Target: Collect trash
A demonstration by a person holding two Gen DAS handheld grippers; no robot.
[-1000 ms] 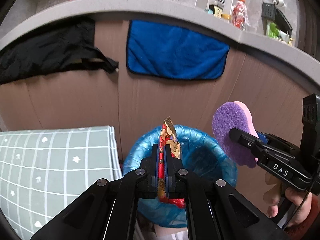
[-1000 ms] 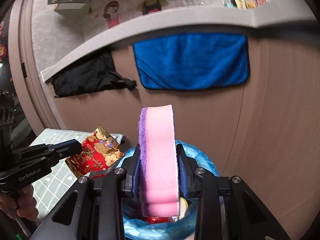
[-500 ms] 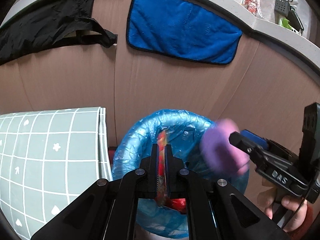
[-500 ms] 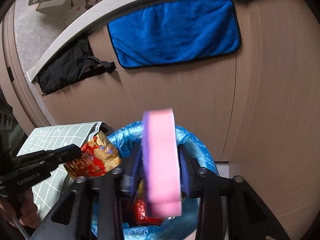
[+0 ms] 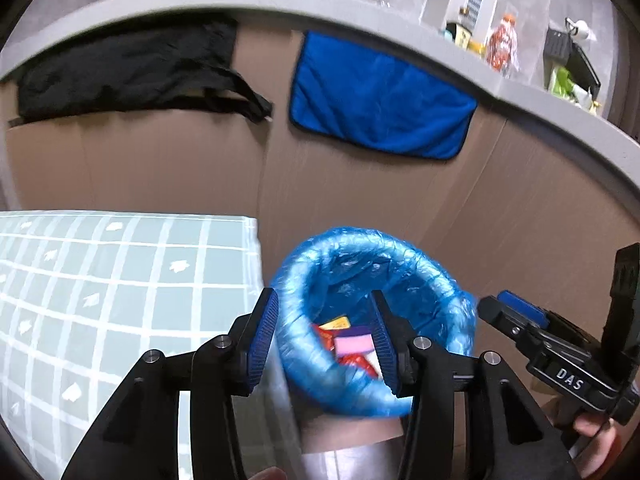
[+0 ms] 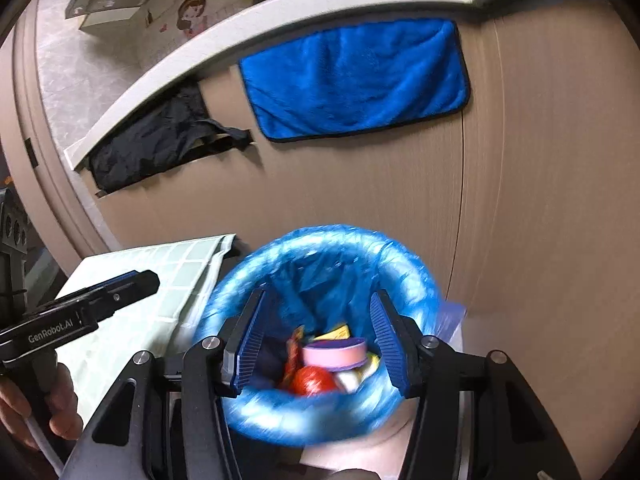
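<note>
Both my grippers, left (image 5: 324, 336) and right (image 6: 316, 344), hung spread and empty above the bin (image 6: 320, 248); next I needed more trash.

Black tool (image 5: 324, 336), seemingly blue-ribbed pads (image 5: 264, 336)

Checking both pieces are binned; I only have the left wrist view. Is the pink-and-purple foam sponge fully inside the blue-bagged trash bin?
Observer: Yes. The right wrist view shows the pink-and-purple foam sponge lying flat on top of the pile inside the blue-bagged trash bin.
Operator: And the red-and-gold foil wrapper?
Observer: The red-and-gold foil wrapper stands on edge just left of the sponge, beside a round red item.
Operator: Right gripper empty?
Observer: Yes, the right gripper is open above the bin with nothing between its fingers.
</note>
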